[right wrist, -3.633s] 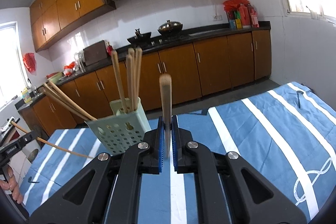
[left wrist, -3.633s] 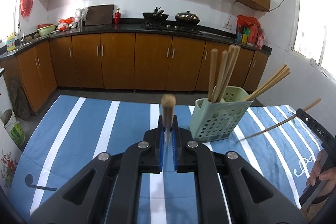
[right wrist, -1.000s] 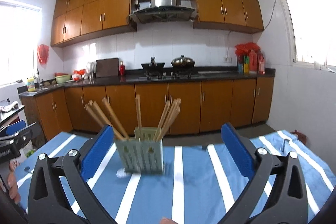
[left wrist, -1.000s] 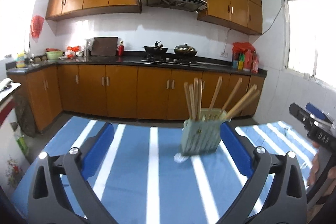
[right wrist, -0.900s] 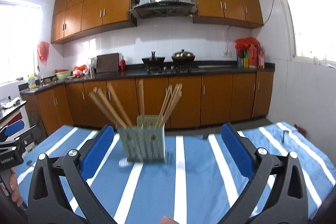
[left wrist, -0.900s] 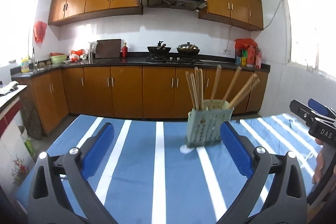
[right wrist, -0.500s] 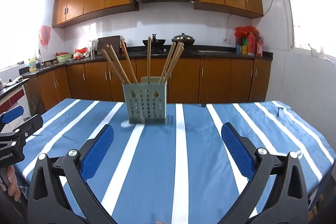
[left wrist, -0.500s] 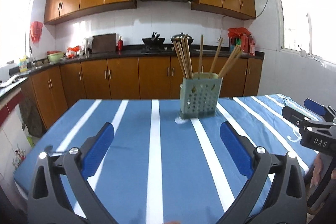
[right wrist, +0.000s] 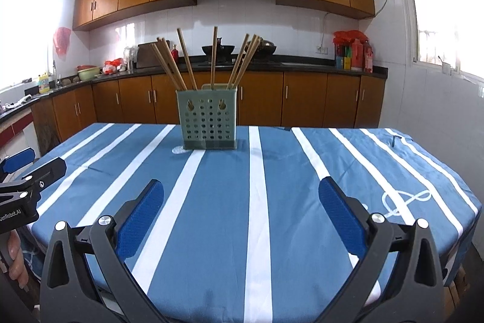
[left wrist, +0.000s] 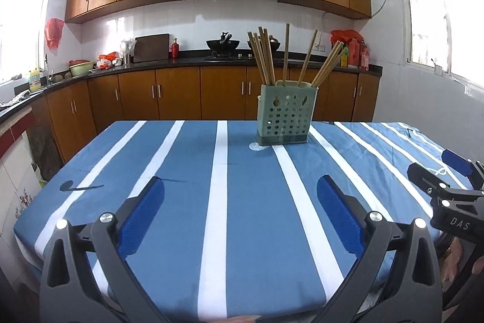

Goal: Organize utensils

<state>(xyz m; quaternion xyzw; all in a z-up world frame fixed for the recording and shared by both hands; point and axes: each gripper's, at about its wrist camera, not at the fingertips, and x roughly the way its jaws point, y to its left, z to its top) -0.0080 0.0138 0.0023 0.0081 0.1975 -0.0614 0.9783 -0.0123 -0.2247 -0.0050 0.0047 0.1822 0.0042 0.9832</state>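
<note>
A pale green perforated utensil holder (left wrist: pixel 286 114) stands upright at the far middle of the table, with several wooden chopsticks (left wrist: pixel 263 55) standing in it. It also shows in the right wrist view (right wrist: pixel 208 118) with its chopsticks (right wrist: pixel 213 56). My left gripper (left wrist: pixel 240 199) is open and empty, low over the near part of the table. My right gripper (right wrist: pixel 241 200) is open and empty, also over the near part. The right gripper shows at the right edge of the left wrist view (left wrist: pixel 447 180); the left gripper shows at the left edge of the right wrist view (right wrist: pixel 30 171).
The table wears a blue cloth with white stripes (left wrist: pixel 220 171). A small pale disc (left wrist: pixel 257 146) lies by the holder's foot. Brown kitchen cabinets (left wrist: pixel 181 93) and a dark counter run behind the table. The table's near edge is just below both grippers.
Both grippers held a chopstick 3.6 s ago; they are now open and empty and the chopsticks stand in the holder. Over the last second both grippers drew back from the holder.
</note>
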